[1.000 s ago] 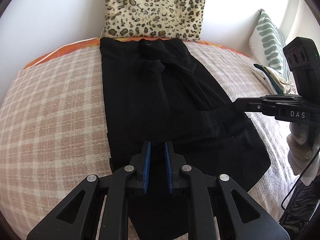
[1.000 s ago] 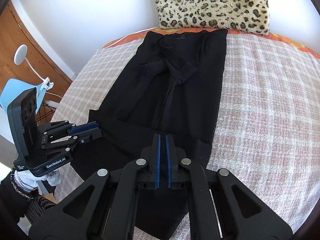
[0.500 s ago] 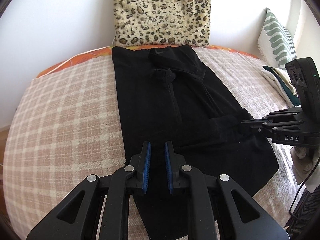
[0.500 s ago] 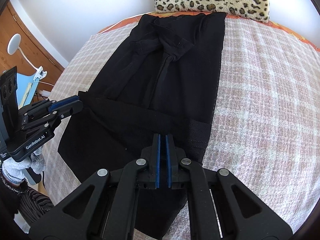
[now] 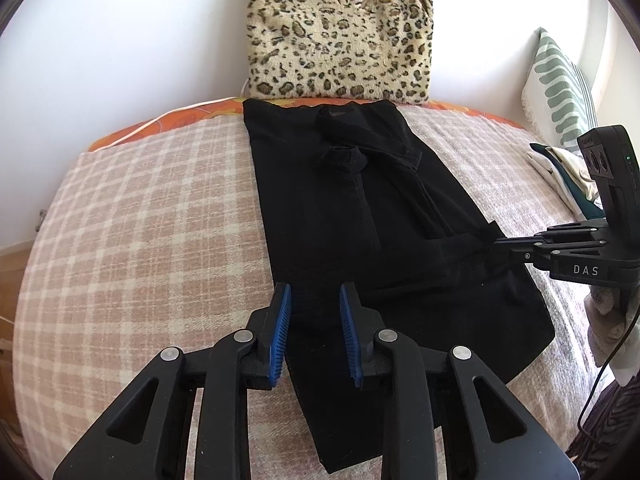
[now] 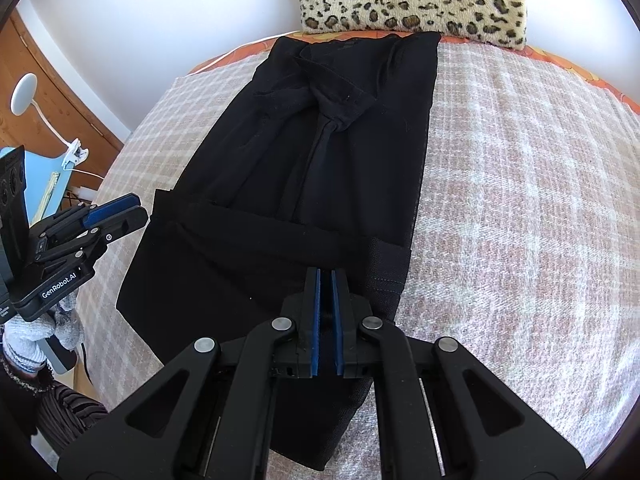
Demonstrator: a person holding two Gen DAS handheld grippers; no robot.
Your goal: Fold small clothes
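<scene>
A black garment (image 5: 320,220) (image 6: 340,160) lies lengthwise on the plaid blanket (image 5: 140,220), its near end folded across in a band. My left gripper (image 5: 314,304) hovers over the near left part; its jaws are opening, and cloth shows behind the gap with the pads off it. From the right wrist view the left gripper (image 6: 120,210) sits just beside the garment's left corner. My right gripper (image 6: 326,280) is shut, pinching the fold at the right side. The left wrist view has the right gripper (image 5: 500,244) with its tips at the garment's raised edge.
A leopard-print pillow (image 5: 340,36) leans on the wall at the head of the bed. At the right stand a green-striped pillow (image 5: 560,84) and a small pile of folded clothes (image 5: 568,176). A wooden cabinet (image 6: 48,92) and a clip lamp (image 6: 24,92) are left of the bed.
The left gripper's jaws have spread wider and let go of the cloth. It now sits a little off the garment's left corner. The right gripper stays shut.
</scene>
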